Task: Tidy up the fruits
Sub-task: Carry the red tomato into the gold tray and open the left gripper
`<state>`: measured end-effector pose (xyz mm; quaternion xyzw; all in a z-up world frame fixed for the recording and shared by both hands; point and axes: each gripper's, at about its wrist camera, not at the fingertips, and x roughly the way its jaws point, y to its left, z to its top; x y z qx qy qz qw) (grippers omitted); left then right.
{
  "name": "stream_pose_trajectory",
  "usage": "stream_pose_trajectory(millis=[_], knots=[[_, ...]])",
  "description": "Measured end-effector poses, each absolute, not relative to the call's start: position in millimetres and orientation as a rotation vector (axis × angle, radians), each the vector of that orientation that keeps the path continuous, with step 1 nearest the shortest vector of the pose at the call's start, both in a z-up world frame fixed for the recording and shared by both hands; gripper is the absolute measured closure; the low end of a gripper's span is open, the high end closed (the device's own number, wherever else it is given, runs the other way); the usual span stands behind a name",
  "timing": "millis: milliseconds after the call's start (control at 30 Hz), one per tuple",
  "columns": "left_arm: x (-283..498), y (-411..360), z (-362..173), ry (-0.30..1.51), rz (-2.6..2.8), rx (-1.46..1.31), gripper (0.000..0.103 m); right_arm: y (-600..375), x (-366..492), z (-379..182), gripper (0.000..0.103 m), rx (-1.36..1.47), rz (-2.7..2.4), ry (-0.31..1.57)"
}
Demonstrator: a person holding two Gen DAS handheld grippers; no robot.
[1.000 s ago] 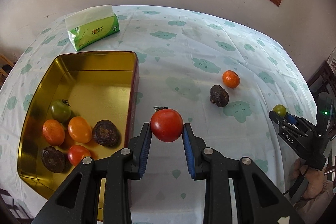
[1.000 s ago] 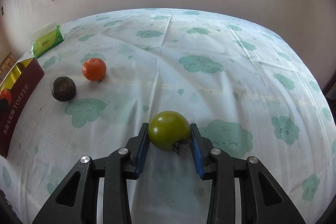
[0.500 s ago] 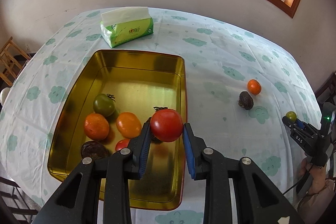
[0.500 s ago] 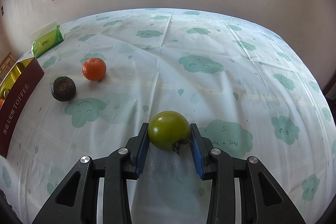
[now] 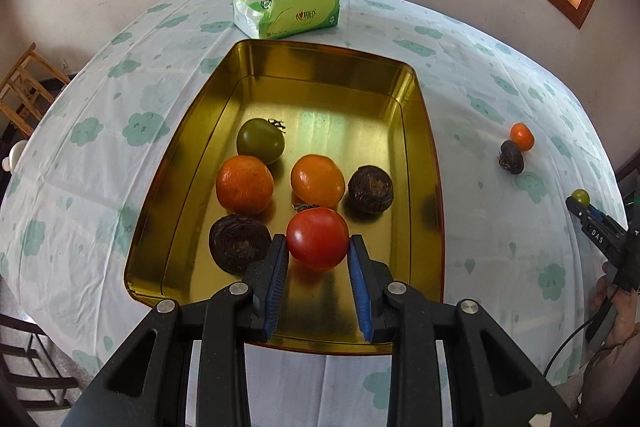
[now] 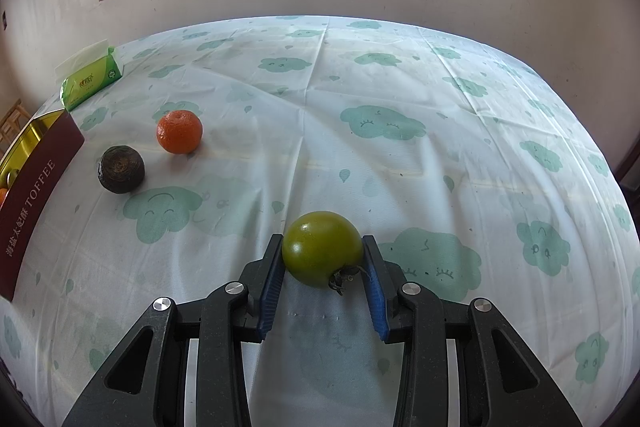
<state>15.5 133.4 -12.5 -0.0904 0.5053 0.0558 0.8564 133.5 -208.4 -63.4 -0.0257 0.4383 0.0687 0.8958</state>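
Left gripper clamps red tomato above gold tin holding five fruits. Right gripper clamps green tomato over tablecloth, near orange and dark fruit.

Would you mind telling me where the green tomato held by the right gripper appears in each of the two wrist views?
Left wrist view: the green tomato is tiny at the far right edge, clamped in the right gripper.
Right wrist view: the green tomato sits low at centre, between the blue fingers.
Shared landmark: the orange tangerine beside the dark brown fruit on the tablecloth.
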Motion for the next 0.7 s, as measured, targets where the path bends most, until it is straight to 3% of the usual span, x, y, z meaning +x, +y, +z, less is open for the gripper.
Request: stream_pose_trajectory(millis=[700], knots=[[6.1, 124.3, -21.1, 1.089, 0.079, -0.172, 0.076, -208.1, 133.5, -63.4, 0.064, -0.055, 0.141, 0.909]])
